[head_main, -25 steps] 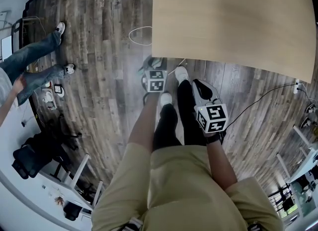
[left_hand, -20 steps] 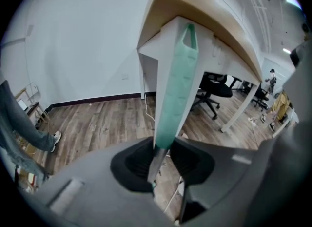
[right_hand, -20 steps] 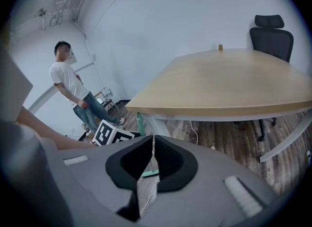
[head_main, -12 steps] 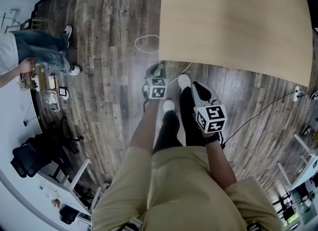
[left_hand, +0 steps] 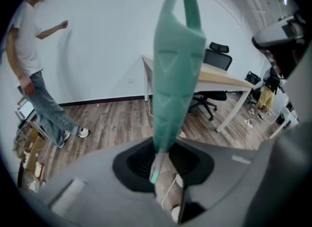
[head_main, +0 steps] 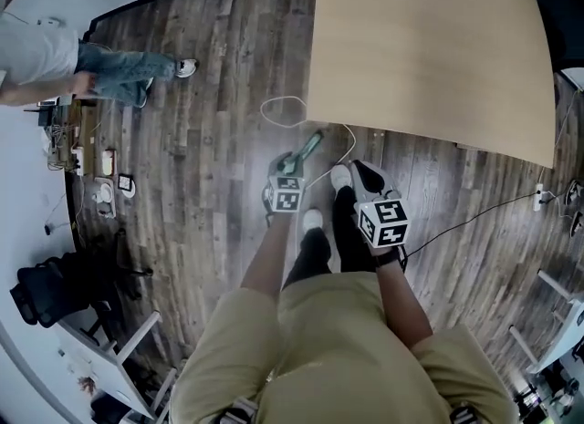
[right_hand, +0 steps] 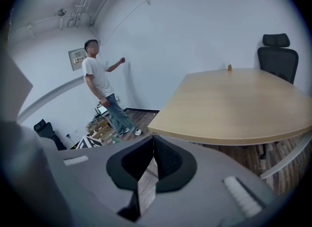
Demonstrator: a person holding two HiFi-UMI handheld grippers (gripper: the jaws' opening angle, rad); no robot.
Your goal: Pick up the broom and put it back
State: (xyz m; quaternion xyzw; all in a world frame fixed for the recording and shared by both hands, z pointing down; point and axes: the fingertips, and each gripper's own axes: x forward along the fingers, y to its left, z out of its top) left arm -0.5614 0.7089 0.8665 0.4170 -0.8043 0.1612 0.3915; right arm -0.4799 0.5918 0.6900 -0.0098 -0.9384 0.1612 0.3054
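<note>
A teal broom (left_hand: 178,74) is clamped in the left gripper (left_hand: 161,158). The left gripper view shows its jaws, which have just been closing, narrowed onto the thin lower end of the teal plastic. The wider teal body rises away from them. In the head view the broom (head_main: 310,147) is a short teal bar slanting up and to the right from the left gripper (head_main: 287,167). It hangs above the dark wood floor (head_main: 210,139), close to the near edge of the pale table (head_main: 429,48). Gripping at the narrow part probably gives the pads a firm hold for carrying.

The right gripper (right_hand: 153,145) has its pads drawn together at the tips with nothing between them. In the head view it (head_main: 362,170) is held just beside the person's legs, apart from the broom, likely free to help steady it later.

A loop of white cable (head_main: 283,103) lies on the floor near the table edge. A bystander (left_hand: 29,60) in jeans stands well apart by the white wall. An office chair (left_hand: 217,57) sits behind the table.
</note>
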